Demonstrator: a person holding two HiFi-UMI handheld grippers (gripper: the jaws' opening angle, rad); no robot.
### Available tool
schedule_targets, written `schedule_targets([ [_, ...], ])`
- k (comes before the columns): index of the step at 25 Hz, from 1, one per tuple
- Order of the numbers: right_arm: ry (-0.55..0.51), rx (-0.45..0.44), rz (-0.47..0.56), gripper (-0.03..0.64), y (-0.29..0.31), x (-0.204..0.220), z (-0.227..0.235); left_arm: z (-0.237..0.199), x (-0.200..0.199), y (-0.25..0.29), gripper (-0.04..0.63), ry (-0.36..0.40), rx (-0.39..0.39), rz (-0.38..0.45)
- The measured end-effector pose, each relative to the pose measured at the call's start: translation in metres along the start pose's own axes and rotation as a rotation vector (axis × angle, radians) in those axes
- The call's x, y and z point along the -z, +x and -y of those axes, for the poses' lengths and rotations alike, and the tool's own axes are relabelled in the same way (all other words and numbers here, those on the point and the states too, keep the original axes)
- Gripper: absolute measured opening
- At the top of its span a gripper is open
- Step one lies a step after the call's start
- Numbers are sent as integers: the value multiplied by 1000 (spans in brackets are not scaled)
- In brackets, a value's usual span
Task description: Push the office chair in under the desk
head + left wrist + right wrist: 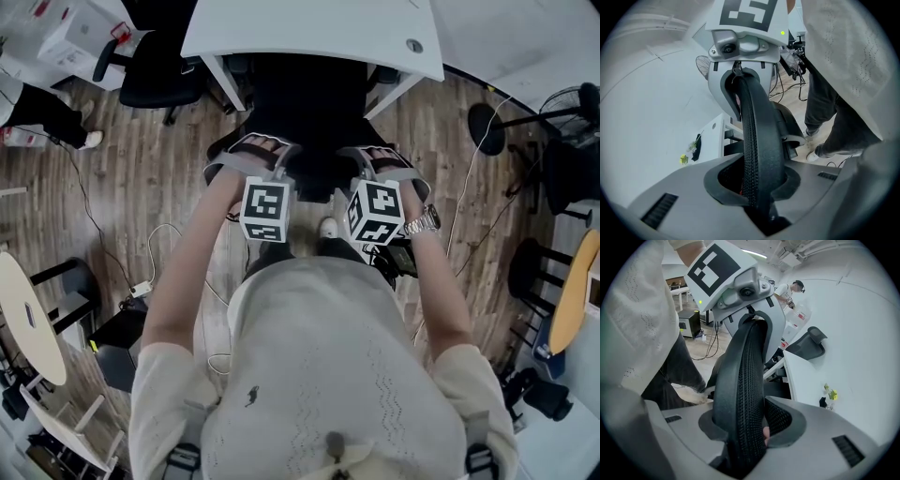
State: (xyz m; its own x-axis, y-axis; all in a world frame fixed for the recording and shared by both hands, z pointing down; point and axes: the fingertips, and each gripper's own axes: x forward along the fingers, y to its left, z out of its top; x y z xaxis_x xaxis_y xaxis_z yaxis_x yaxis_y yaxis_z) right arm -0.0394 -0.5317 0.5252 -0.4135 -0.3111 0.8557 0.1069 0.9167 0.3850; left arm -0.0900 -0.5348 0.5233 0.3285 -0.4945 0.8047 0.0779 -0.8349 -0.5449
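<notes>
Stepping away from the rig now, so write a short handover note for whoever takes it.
Left gripper: shut on the top rim of the office chair's backrest.
Right gripper: shut on the same rim, beside the left one.
Chair: in front of the white desk, backrest near the desk's front edge; seat hidden from view.
Done: both grips set, chair lined up with the desk opening.
Left: push the chair forward under the desk, then let go.
</notes>
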Motion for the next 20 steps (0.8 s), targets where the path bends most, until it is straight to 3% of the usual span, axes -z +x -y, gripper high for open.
schedule_targets([
  [10,17,-51,12,185,1,-4,2,-3,3,-1,94,-11,17,11],
  [20,7,-44,-3,187,0,-5,-6,4,2,-5,94,0,-1,8],
])
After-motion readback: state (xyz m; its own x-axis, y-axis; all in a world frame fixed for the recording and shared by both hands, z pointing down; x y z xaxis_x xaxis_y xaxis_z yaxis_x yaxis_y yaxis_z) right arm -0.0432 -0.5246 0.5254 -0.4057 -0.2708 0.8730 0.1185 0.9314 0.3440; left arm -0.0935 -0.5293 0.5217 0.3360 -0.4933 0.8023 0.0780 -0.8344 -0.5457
